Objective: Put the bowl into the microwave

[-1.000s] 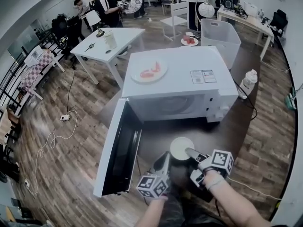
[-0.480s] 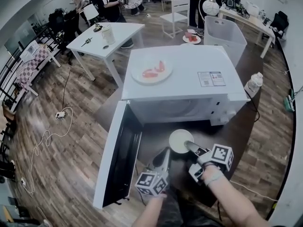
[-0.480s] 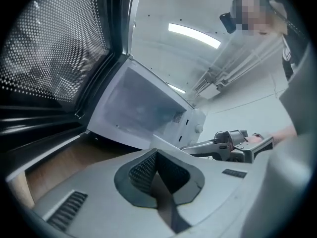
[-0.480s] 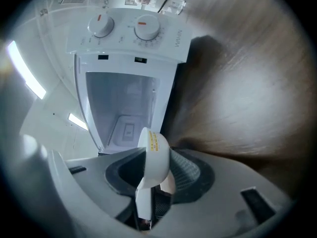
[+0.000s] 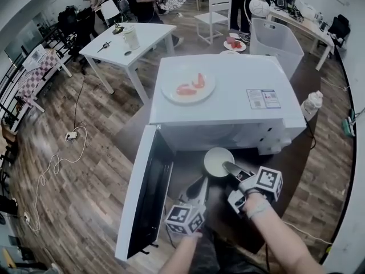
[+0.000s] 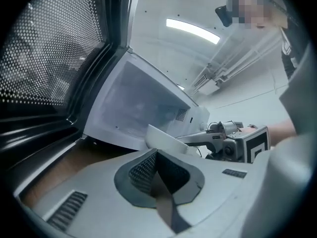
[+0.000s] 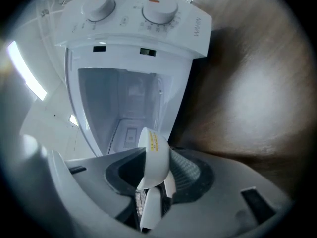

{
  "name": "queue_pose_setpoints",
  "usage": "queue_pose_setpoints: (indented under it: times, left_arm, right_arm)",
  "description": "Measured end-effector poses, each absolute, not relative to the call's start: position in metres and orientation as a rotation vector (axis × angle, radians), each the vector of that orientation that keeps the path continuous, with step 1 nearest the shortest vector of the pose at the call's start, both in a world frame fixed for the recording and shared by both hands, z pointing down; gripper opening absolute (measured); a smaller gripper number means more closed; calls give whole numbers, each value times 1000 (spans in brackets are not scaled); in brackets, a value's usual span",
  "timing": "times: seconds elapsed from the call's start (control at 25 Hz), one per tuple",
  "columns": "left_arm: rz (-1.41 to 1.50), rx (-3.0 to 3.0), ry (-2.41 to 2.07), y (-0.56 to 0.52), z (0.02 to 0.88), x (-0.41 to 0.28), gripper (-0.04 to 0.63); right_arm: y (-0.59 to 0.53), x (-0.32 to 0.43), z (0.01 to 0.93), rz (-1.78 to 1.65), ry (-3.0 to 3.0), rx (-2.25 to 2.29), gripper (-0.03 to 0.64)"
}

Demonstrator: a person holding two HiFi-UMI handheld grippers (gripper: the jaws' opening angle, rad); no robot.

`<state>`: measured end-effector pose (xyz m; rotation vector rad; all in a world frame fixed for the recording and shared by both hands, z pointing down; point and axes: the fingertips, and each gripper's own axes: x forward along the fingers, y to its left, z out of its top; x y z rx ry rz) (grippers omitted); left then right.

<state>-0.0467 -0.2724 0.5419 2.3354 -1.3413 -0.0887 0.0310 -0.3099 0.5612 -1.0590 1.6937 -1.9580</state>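
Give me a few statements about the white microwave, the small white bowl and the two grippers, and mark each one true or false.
1. The door of the white microwave is shut. False: it stands open, swung to the left.
2. The right gripper holds the small white bowl by its rim. True.
3. The bowl sits inside the microwave. False: it is outside, before the opening.
4. A white plate with red food lies on the microwave's top. True.
5. The left gripper grips the bowl too. False: its jaws are together, empty.
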Motion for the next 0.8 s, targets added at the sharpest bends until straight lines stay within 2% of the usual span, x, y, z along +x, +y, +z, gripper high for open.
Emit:
queue_pose_setpoints:
  times: [0.8]
  left_arm:
    - [-72, 2391, -1298, -310, 531, -33, 0]
  right_arm:
    - [-357, 19, 551, -1907, 1700, -1087, 137]
